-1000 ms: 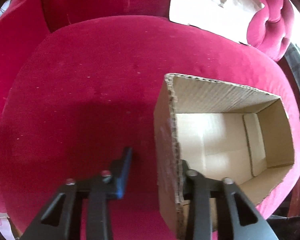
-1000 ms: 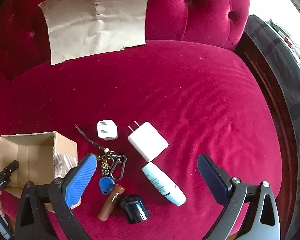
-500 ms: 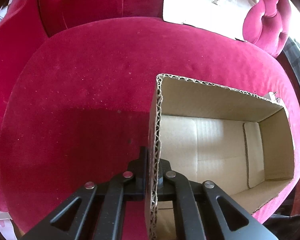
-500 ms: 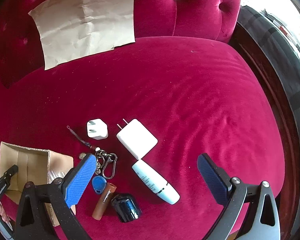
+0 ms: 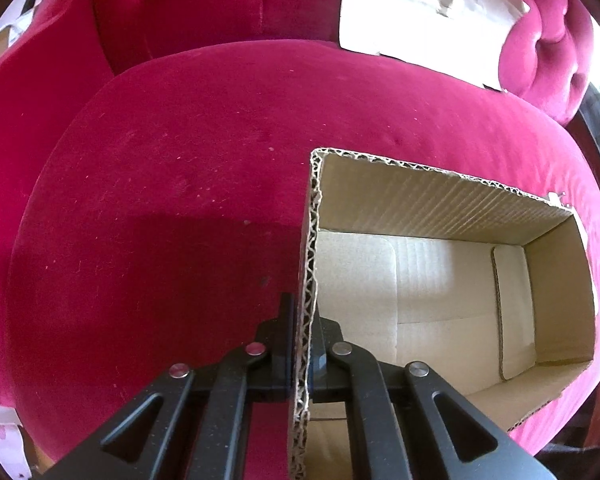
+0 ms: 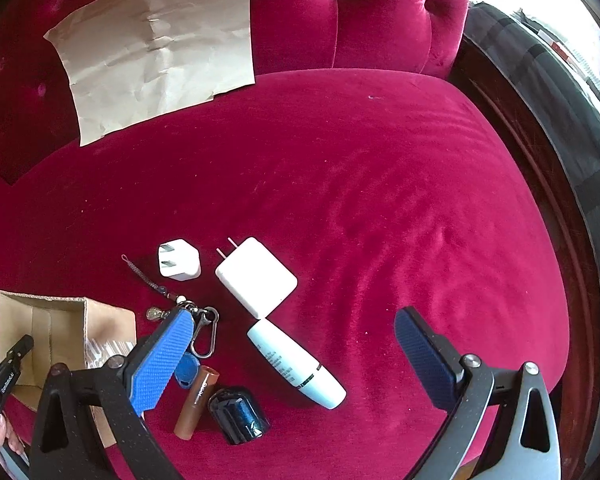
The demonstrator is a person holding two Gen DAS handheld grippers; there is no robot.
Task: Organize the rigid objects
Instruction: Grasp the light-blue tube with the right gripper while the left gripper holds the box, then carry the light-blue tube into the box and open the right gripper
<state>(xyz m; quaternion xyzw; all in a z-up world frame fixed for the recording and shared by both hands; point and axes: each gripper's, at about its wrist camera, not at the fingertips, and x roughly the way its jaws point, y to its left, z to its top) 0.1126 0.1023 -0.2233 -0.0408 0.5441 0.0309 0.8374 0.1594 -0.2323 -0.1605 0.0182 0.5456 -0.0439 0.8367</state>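
An open, empty cardboard box sits on the red velvet seat. My left gripper is shut on the box's left wall, one finger outside and one inside. In the right wrist view the box lies at lower left, with the left gripper at its edge. My right gripper hangs open above a cluster of small things: a small white plug, a larger white charger, a white tube, a key ring with a blue fob, a brown tube and a dark blue cap.
A crumpled sheet of brown paper leans on the tufted backrest. The seat's right edge drops to a dark wooden frame. Open velvet stretches behind and to the right of the objects.
My left gripper went from open astride the box wall to shut on it, and the box slid a little. The right gripper stayed open, the small things drifting slightly in its view.
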